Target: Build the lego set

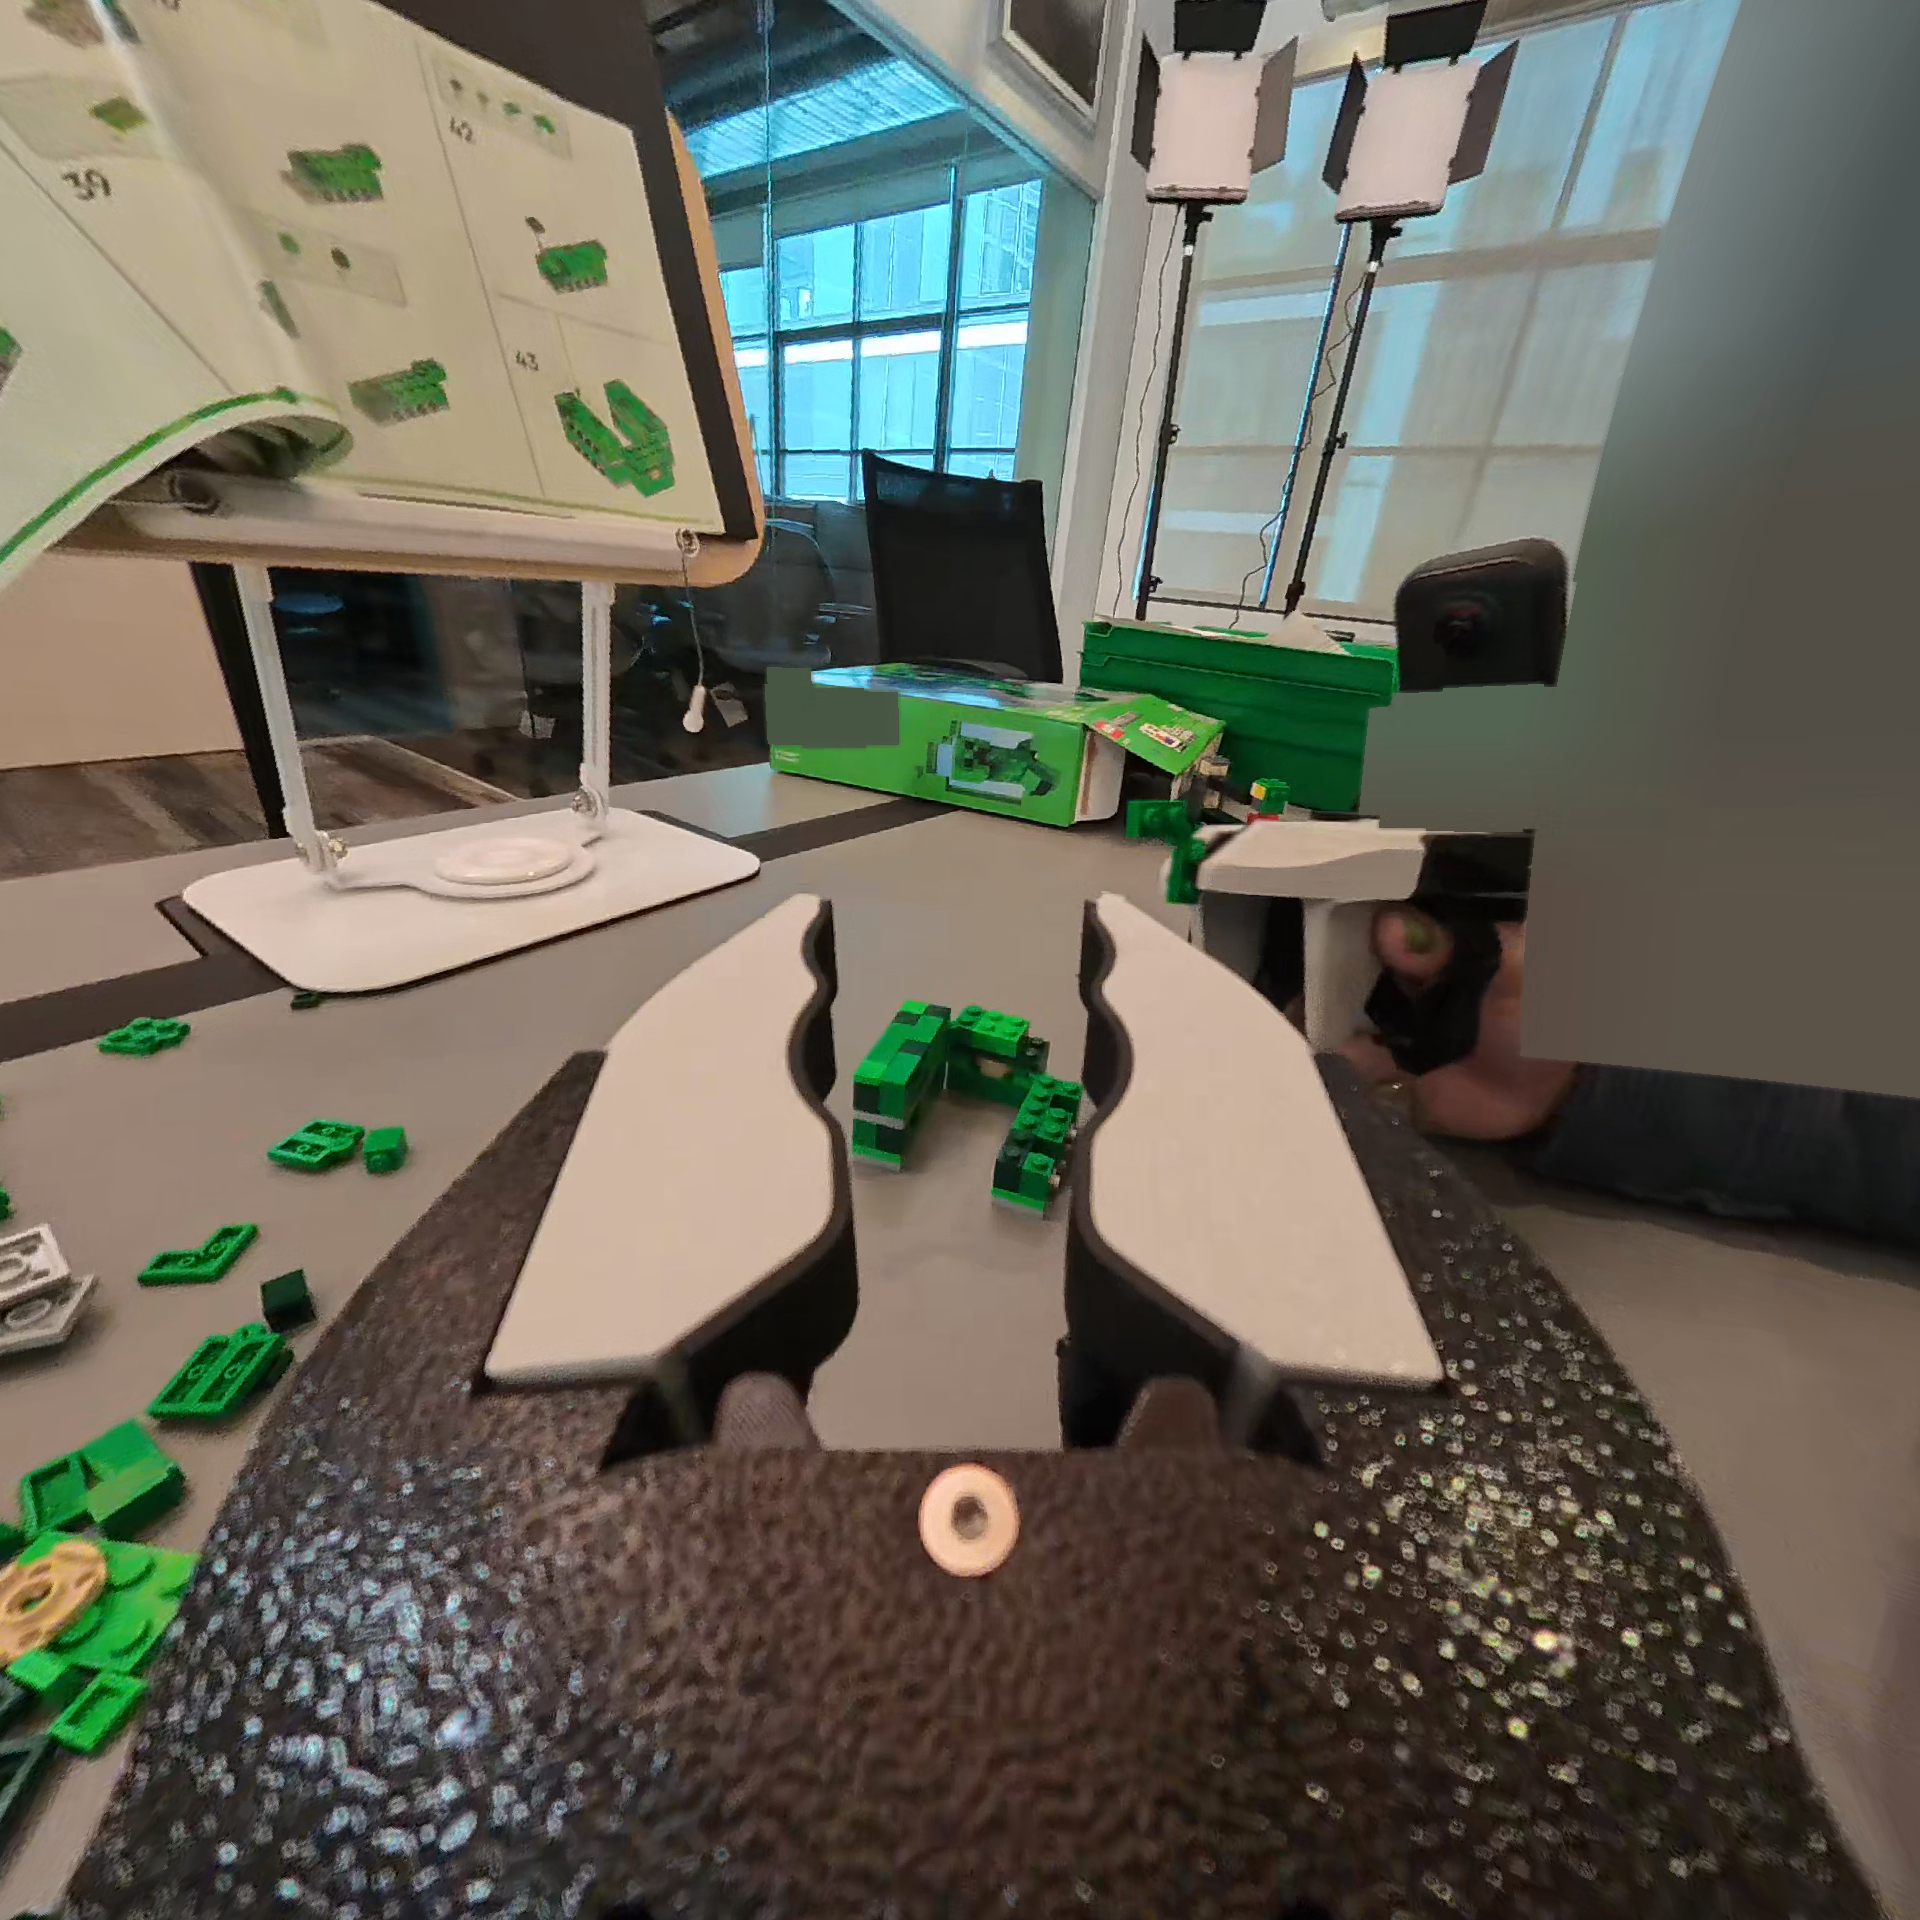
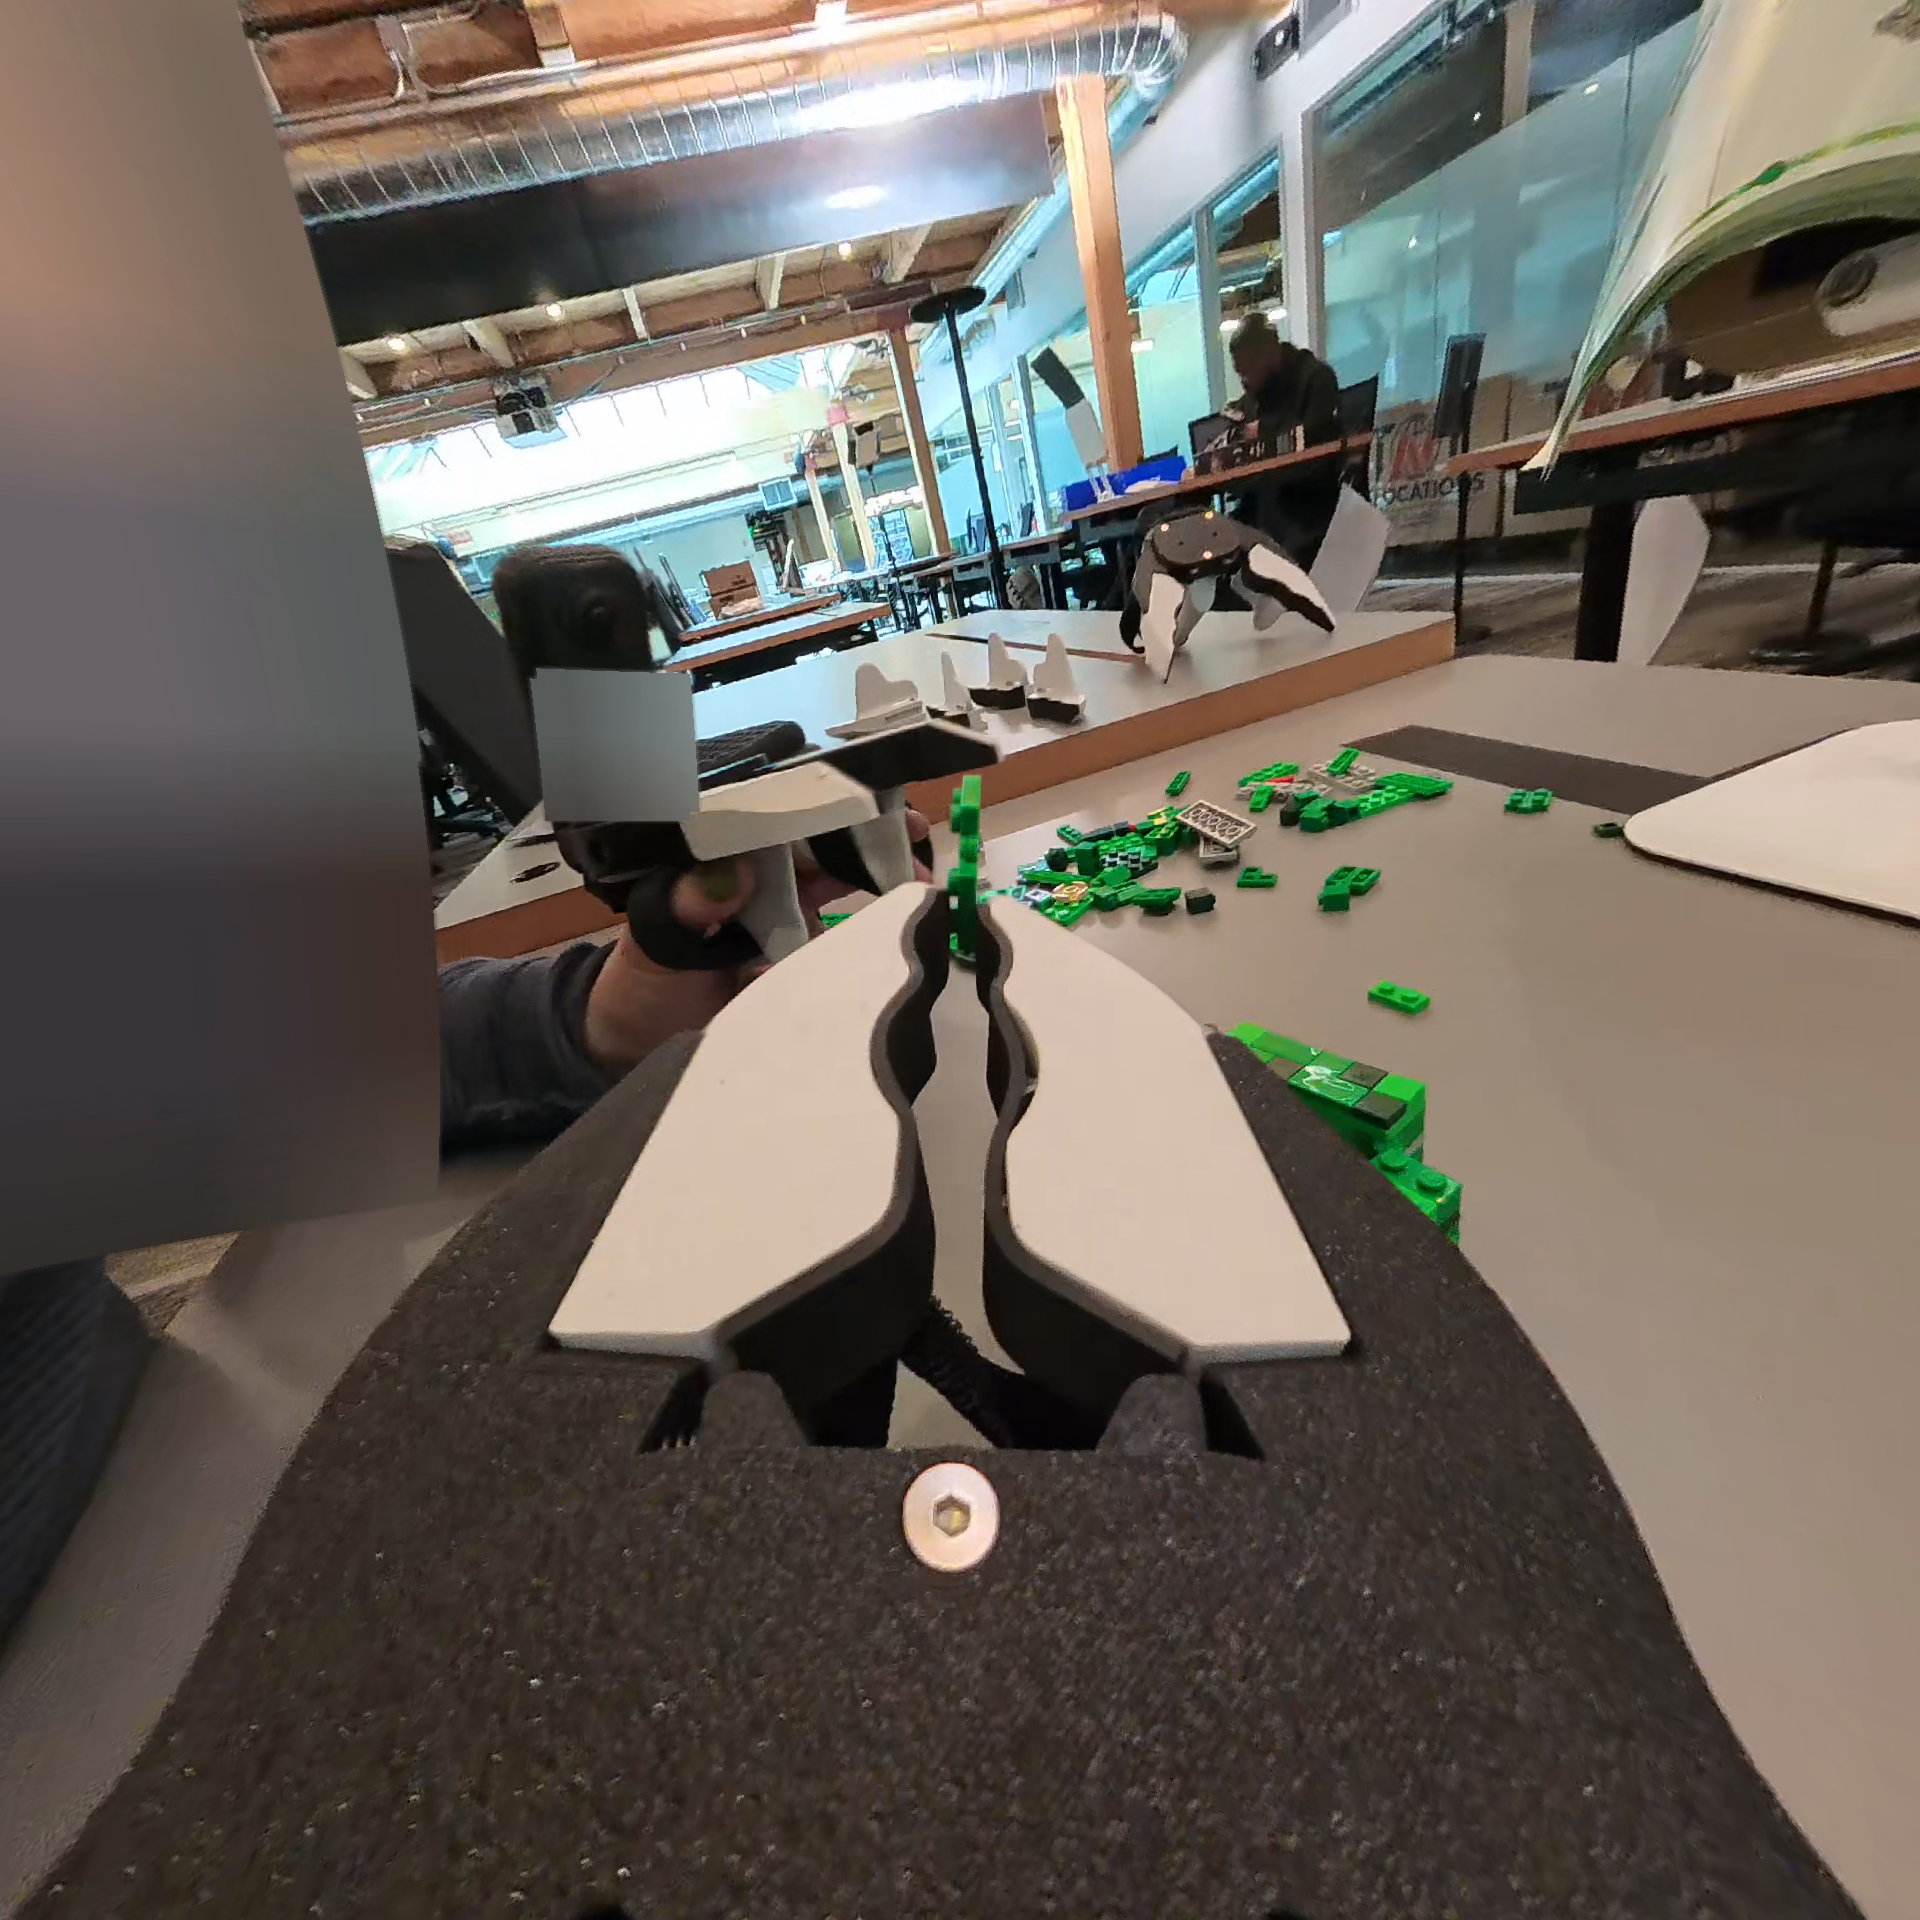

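A U-shaped green brick assembly (image 1: pixel 956 1091) stands on the grey table (image 1: pixel 1662 1351), in line with the gap of my left gripper (image 1: pixel 956 920). That gripper is open and empty, a little short of the assembly. My right gripper (image 2: pixel 966 914) is shut on a thin green plate piece (image 2: pixel 968 831) that stands upright from its fingertips, held above the table. In the left wrist view the right gripper (image 1: pixel 1195 868) shows at the right with the green piece (image 1: pixel 1179 873) at its tip. The assembly (image 2: pixel 1361 1112) lies just right of the right gripper.
Loose green and grey bricks (image 1: pixel 208 1371) lie at the left, also seen as a pile (image 2: pixel 1132 862). The instruction booklet (image 1: pixel 416 260) sits on a white stand (image 1: pixel 468 904) at the back left. A green set box (image 1: pixel 966 748) and a green bin (image 1: pixel 1236 686) stand behind. My hands' fingertips stand some 7 cm from each other.
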The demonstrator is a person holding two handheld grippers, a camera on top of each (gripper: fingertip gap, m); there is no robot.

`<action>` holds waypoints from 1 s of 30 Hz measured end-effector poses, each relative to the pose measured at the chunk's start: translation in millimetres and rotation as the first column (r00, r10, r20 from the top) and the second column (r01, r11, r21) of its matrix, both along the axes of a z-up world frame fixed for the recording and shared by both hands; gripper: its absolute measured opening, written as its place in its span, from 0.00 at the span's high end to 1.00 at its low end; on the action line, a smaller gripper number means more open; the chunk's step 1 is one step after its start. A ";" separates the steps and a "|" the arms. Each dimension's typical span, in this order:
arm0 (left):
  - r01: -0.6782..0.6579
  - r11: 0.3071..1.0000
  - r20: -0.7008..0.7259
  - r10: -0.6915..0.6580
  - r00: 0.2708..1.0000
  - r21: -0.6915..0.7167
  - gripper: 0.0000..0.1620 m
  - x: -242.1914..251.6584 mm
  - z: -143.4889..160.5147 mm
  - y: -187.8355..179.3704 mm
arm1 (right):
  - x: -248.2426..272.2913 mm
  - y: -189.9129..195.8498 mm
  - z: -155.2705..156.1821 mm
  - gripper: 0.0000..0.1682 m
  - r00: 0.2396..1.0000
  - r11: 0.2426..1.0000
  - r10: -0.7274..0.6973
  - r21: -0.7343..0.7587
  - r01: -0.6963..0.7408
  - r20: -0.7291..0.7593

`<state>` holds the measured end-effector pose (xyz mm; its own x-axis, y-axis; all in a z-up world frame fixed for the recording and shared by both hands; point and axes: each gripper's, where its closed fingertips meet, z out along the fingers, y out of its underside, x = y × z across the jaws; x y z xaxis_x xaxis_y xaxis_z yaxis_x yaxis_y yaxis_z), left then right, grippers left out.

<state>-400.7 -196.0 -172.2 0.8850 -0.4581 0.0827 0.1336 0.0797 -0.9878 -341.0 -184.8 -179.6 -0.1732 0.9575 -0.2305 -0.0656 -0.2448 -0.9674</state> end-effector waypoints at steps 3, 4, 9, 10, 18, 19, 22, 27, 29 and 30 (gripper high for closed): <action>-0.010 1.000 -0.002 0.010 1.000 0.014 0.73 -0.6 1.3 -3.6 | 0.5 1.1 0.6 0.98 1.000 1.000 -0.005 -0.006 0.005 -0.006; -0.013 1.000 0.004 0.013 1.000 0.015 0.73 -1.5 1.7 -4.3 | 0.5 1.3 0.6 0.98 1.000 1.000 -0.004 -0.008 0.004 -0.006; -0.017 1.000 0.036 0.017 0.999 0.011 0.74 -5.6 2.5 -5.5 | 0.7 2.2 0.7 0.98 1.000 1.000 -0.008 -0.012 0.008 -0.007; -0.018 1.000 0.040 0.018 0.999 0.012 0.74 -6.1 2.7 -5.7 | 0.9 2.5 0.9 0.98 1.000 1.000 -0.009 -0.015 0.009 -0.009; -0.015 1.000 0.033 0.015 0.999 0.011 0.75 -5.0 2.4 -6.4 | 2.0 5.6 2.1 0.98 1.000 0.999 -0.021 -0.032 0.020 -0.021; -0.014 1.000 0.033 0.014 0.999 0.010 0.75 -4.8 2.3 -6.5 | 2.0 5.4 2.1 0.98 1.000 0.999 -0.020 -0.032 0.020 -0.020; -0.013 1.000 0.034 0.013 0.999 0.009 0.75 -4.8 2.1 -6.5 | 1.8 5.6 1.9 0.98 1.000 0.999 -0.020 -0.033 0.020 -0.018; -0.011 1.000 0.034 0.011 0.999 0.009 0.75 -4.5 2.1 -6.4 | 1.5 6.0 1.6 0.98 1.000 0.999 -0.021 -0.036 0.021 -0.017; -0.008 1.000 0.024 0.008 1.000 0.009 0.75 -3.1 1.7 -6.6 | 1.2 5.7 1.4 0.97 1.000 0.999 -0.021 -0.035 0.020 -0.014; -0.008 1.000 0.016 0.008 1.000 0.009 0.75 -2.2 1.3 -6.7 | 0.9 5.6 1.1 0.97 1.000 0.999 -0.020 -0.034 0.020 -0.011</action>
<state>-402.9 -202.7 -170.9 0.8871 -0.4521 0.0930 0.1490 0.0898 -0.9848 -340.0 -179.2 -178.5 -0.1566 0.9525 -0.2613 -0.0819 -0.2762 -0.9576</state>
